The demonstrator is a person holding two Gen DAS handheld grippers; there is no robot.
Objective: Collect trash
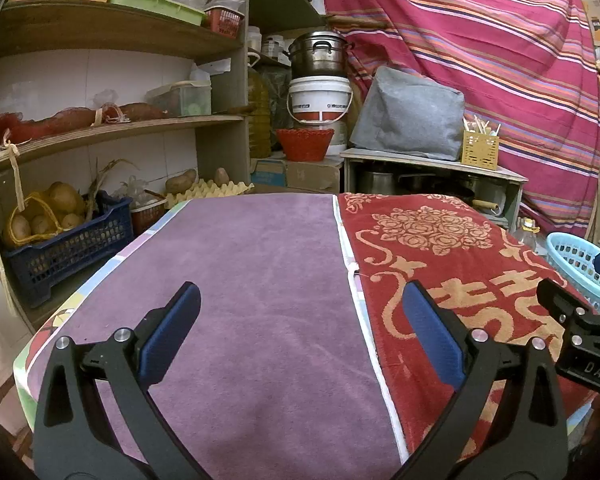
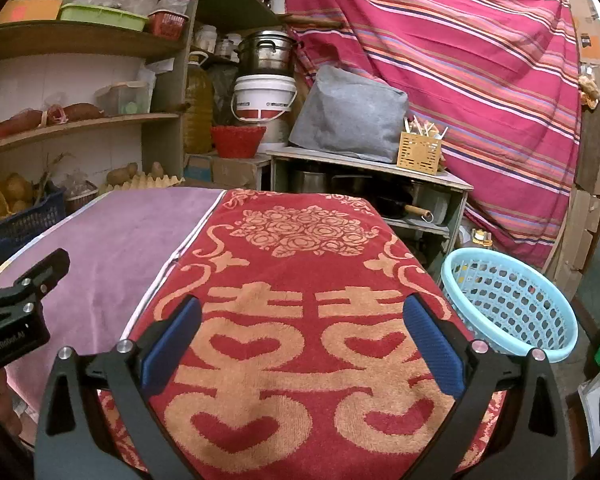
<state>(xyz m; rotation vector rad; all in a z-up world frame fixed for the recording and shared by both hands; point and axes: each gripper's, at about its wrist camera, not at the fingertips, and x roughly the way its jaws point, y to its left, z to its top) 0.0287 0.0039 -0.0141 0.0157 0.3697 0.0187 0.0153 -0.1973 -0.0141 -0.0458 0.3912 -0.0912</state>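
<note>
Well, both my left claw (image 1: pixel 300 328) and my right claw (image 2: pixel 302 338) are spread wide and hold nothing over the worktop (image 1: pixel 260 264), I see no trash on it, and the blue basket (image 2: pixel 512 304) waits past its right edge.

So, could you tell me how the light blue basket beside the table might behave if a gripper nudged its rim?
The light blue basket looks like thin perforated plastic, so probably light and easily slid. It appears empty and sits tilted, so a rim push may well tip it.
</note>
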